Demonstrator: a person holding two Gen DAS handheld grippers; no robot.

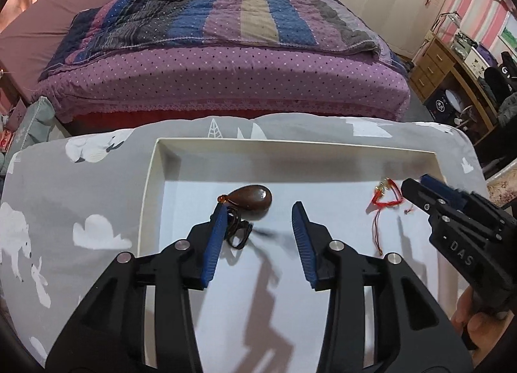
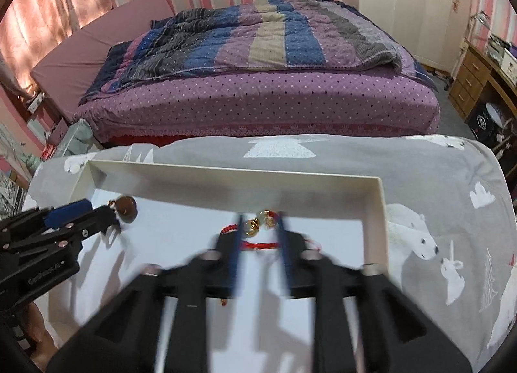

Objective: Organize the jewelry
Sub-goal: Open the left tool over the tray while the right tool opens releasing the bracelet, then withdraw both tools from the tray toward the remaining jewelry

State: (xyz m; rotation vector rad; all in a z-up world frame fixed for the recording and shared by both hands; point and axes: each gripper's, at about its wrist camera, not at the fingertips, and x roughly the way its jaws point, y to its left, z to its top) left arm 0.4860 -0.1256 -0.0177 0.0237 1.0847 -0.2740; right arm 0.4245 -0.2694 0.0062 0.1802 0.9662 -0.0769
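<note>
We've got both tongs over the white tray point(image 1: 155, 179): left tongs point(image 1: 260, 208) spread beside the brown pendant point(image 1: 250, 200), right tongs point(image 2: 260, 231) spread around the red bracelet point(image 2: 258, 243).

The right gripper point(image 2: 260, 227) is smeared by motion blur in its own view, so its fingers' edges are unclear. They hide part of the red cord bracelet point(image 2: 258, 244). The left gripper's finger point(image 1: 216, 237) covers part of the dark pendant's point(image 1: 250, 201) black cord. Both grippers' bodies run off the bottom edges
</note>
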